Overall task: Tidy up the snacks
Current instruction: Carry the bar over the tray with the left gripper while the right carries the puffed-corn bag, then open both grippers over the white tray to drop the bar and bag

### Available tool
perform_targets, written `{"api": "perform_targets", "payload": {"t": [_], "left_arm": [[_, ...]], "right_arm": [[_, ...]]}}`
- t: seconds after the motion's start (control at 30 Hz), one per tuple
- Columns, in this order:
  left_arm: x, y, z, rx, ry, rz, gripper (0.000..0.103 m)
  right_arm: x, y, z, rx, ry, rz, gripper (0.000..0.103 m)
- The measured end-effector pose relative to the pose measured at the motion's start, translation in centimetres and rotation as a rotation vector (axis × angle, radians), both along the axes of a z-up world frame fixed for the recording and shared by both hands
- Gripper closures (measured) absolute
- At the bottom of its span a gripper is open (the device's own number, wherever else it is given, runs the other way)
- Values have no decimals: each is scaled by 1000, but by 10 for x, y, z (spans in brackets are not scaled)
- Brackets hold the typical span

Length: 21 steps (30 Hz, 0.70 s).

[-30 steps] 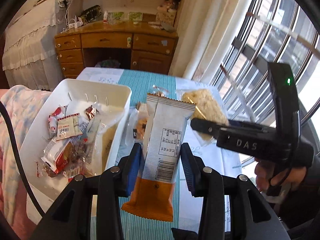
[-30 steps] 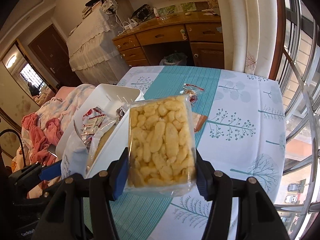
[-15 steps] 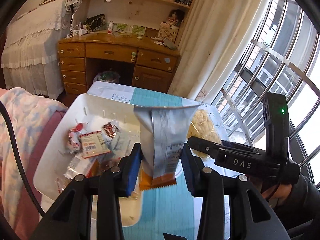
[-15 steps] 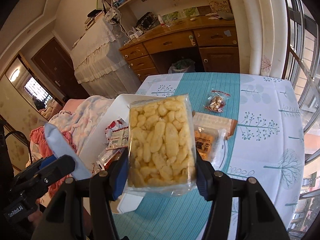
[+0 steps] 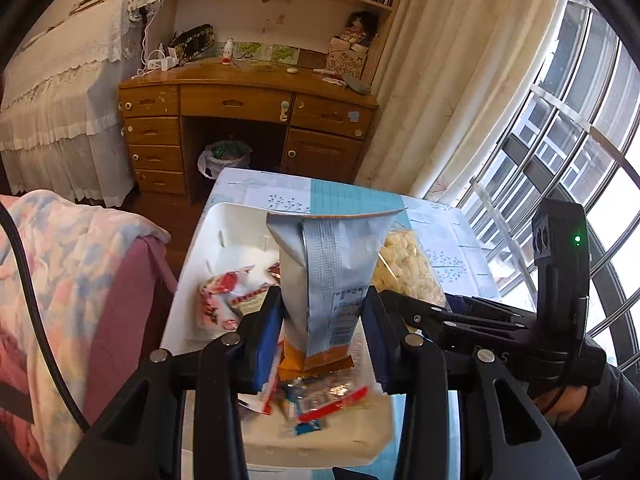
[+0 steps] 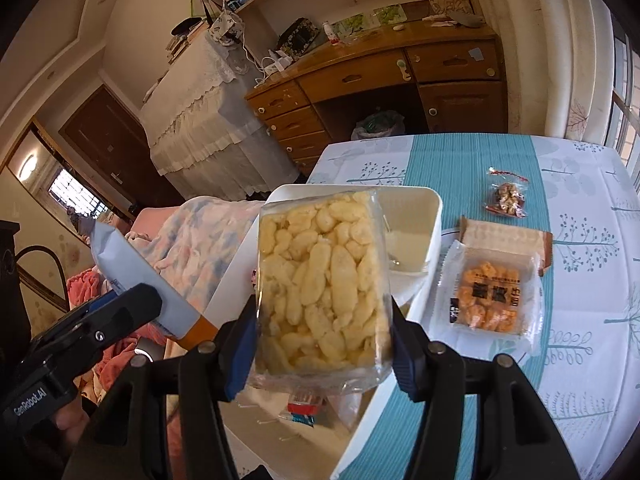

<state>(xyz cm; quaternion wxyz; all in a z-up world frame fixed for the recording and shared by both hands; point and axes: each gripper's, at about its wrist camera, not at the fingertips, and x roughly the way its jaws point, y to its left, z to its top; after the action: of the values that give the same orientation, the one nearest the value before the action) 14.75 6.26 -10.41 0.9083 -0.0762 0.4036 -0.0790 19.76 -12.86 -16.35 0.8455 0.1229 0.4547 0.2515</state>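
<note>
Both grippers have carried their packets from above the table to over the white bin [image 6: 434,216]. Pinched in the right gripper [image 6: 320,344], the puffed-snack pack [image 6: 322,284] hangs over the bin's right wall and could drop outside it. Clamped low in the left gripper [image 5: 322,332], the silver wrapper [image 5: 328,276] stands tall; the two tools, close together, might collide.
</note>
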Motion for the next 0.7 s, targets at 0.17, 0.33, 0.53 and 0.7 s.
{"api": "perform_targets", "payload": {"t": [0.17,0.33,0.53,0.7], "left_arm": [[20,24,-10,14,29,-31,65],[42,48,-26,0,82,-51,65],[61,64,-46,-24,151,-81,63],[73,70,-58,-43,181,-88,41]], "right_arm": [[12,28,-13,-5,29,-28,45],[24,49,-29,-19,72,-62,45],[34,66,-46,-76,128,-71,44],[41,69,-52,-101,161,-89,43]]}}
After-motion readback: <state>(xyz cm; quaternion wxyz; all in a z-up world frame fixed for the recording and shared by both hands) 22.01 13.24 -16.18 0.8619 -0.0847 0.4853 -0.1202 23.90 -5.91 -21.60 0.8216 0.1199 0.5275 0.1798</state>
